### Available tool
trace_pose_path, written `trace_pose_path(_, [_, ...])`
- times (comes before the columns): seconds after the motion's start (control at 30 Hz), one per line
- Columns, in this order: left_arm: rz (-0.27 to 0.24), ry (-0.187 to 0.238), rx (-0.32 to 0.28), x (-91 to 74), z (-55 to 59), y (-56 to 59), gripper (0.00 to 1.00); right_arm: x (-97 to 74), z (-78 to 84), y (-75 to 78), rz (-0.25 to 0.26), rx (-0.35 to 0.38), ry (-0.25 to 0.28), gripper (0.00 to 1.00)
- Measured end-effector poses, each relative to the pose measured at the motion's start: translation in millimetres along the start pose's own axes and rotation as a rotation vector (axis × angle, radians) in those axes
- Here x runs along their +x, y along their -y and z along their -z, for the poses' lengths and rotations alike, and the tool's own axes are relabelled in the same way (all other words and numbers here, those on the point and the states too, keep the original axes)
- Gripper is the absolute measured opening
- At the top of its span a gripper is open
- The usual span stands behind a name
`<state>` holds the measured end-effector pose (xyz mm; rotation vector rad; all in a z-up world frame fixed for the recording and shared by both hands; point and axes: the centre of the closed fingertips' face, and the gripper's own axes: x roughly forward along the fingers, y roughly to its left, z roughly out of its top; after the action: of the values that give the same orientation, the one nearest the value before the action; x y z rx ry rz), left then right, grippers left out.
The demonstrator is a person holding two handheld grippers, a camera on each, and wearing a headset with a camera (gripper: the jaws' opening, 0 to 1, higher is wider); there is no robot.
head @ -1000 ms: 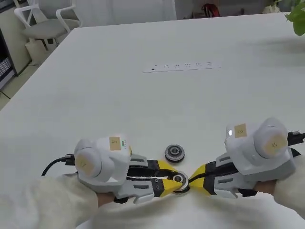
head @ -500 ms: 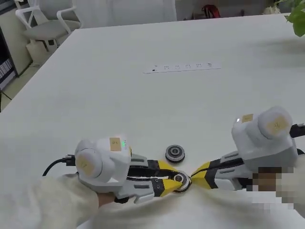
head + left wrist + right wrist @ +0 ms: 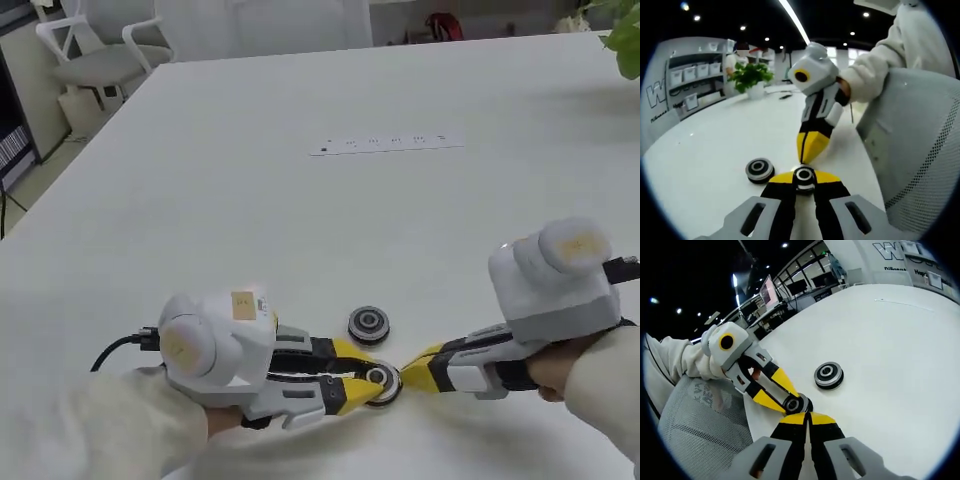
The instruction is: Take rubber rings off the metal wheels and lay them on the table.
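Tilting up and outward since a second ago, our right gripper (image 3: 408, 377) has its jaws pressed together at the rim of the held wheel (image 3: 379, 378). Our left gripper (image 3: 365, 388) clamps that wheel near the counter (image 3: 300, 220) edge. We fear the rubber ring could slip that pinch, or the wheel could twist free toward the second wheel (image 3: 368, 323).

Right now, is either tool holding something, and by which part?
The left tool clamps a small metal wheel across its rim, between the jaw tips. The right tool, shut, meets the wheel's edge; whether it pinches the rubber ring cannot be told.
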<state>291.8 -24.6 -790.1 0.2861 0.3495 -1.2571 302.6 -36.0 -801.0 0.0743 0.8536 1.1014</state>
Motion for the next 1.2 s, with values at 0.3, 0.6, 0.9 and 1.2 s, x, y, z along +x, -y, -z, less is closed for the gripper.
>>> trace_pose_path(0.3, [0.000,0.008,-0.004,-0.2,0.0,-0.5,0.14,-0.4,-2.5,-6.7,-0.009,0.003,0.004,0.00])
trace_pose_path(0.6, [0.001,0.010,-0.004,-0.3,0.1,0.2,0.15,-1.8,-2.3,-5.4,-0.013,0.003,0.008,0.00])
trace_pose_path(0.9, [0.001,0.011,0.000,-0.3,0.8,0.6,0.14,-0.1,-3.5,-6.6,-0.020,0.007,0.012,0.00])
trace_pose_path(1.2, [0.003,0.010,0.003,-0.5,1.0,2.2,0.15,0.6,-3.4,-10.9,-0.029,-0.004,0.011,0.00])
